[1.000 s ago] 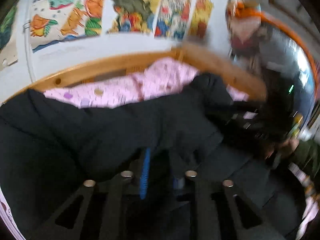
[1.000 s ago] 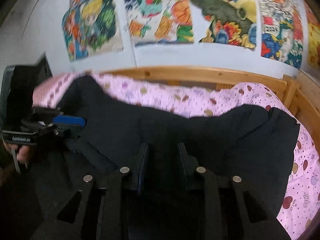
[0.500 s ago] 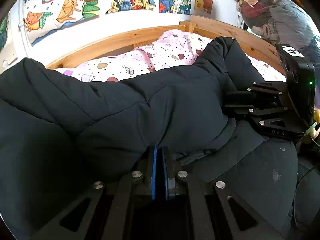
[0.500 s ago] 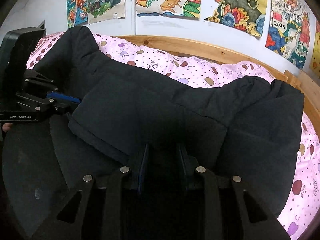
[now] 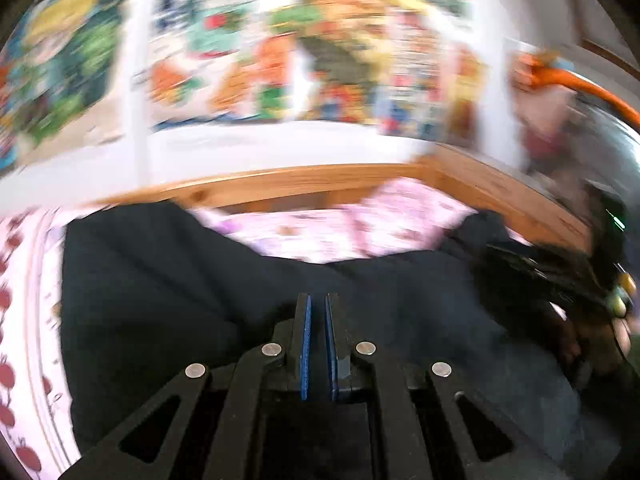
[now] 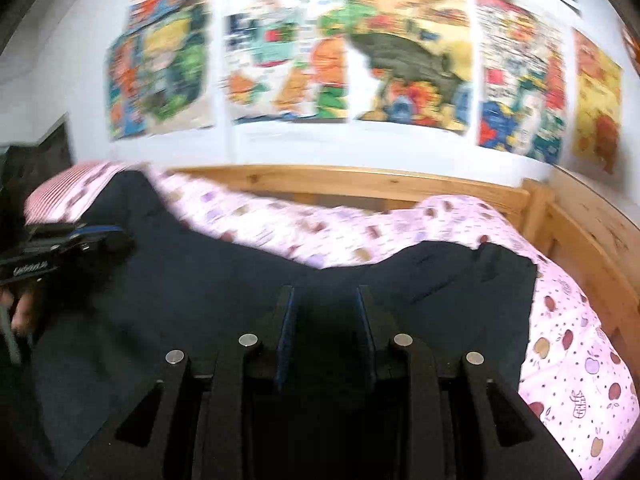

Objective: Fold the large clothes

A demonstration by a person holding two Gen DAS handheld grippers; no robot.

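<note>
The big black coat (image 6: 240, 300) lies across the pink bed (image 6: 568, 380), filling the middle of both views. The left gripper (image 5: 316, 320) has its fingers pinched nearly together. The right gripper (image 6: 325, 312) fingers hold a thick bunch of coat. A fold seems under way; next, lay it flat.

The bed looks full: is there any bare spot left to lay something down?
Bare pink sheet shows right of the black coat, along the wooden bed frame, and in a strip behind the coat below the headboard. The middle and left are crowded by the coat and both grippers.
</note>
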